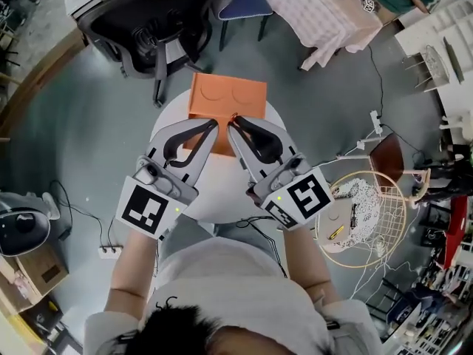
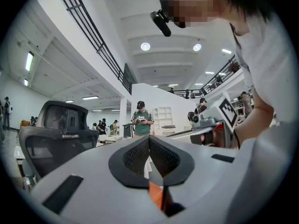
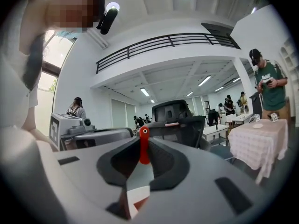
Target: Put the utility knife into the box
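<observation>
Utility knife [image 3: 144,149] pinched by right gripper [image 3: 142,141] above orange box [image 1: 222,96].

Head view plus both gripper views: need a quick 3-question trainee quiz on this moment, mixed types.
1. Multiple choice: what colour is the box on the round white table? A blue, B orange, C green.
2. True or false: the right gripper has its jaws closed on the red end of the utility knife.
3. Fill in: the left gripper has its jaws ___ (open or shut).

Key: 1 B. 2 true. 3 shut; nothing shows clamped between them in the left gripper view.
</observation>
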Tool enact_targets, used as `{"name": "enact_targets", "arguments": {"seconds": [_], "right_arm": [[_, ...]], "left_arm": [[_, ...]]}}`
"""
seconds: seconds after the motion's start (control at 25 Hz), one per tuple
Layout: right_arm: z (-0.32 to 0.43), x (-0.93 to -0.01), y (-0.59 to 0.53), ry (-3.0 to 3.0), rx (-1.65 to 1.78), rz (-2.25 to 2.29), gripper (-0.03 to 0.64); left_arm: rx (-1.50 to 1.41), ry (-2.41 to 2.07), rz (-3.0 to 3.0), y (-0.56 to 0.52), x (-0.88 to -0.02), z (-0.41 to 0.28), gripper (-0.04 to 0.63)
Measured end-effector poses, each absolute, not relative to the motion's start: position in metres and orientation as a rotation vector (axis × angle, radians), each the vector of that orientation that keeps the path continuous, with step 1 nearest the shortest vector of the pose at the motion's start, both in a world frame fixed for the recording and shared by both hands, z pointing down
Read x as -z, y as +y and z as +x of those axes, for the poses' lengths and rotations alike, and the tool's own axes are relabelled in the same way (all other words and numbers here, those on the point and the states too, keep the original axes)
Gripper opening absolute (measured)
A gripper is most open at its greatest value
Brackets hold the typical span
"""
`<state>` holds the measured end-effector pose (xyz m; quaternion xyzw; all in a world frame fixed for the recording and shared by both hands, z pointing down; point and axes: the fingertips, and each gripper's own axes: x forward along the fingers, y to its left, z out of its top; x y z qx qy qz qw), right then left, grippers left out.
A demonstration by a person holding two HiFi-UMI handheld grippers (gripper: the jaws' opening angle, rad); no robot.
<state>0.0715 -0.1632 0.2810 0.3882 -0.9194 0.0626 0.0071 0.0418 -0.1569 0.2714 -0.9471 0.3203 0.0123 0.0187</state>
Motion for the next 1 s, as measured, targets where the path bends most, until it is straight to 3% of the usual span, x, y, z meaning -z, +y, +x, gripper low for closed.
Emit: {"name": "enact_targets", "arguments": {"seconds": [1.0], "right_arm": [[0.059, -0.414, -0.215, -2.740, -0.409, 0.858, 0.058]], "left_arm": [[-0.003, 1.344, -2.878, -0.201, -0.336, 0.026, 0.011]]}}
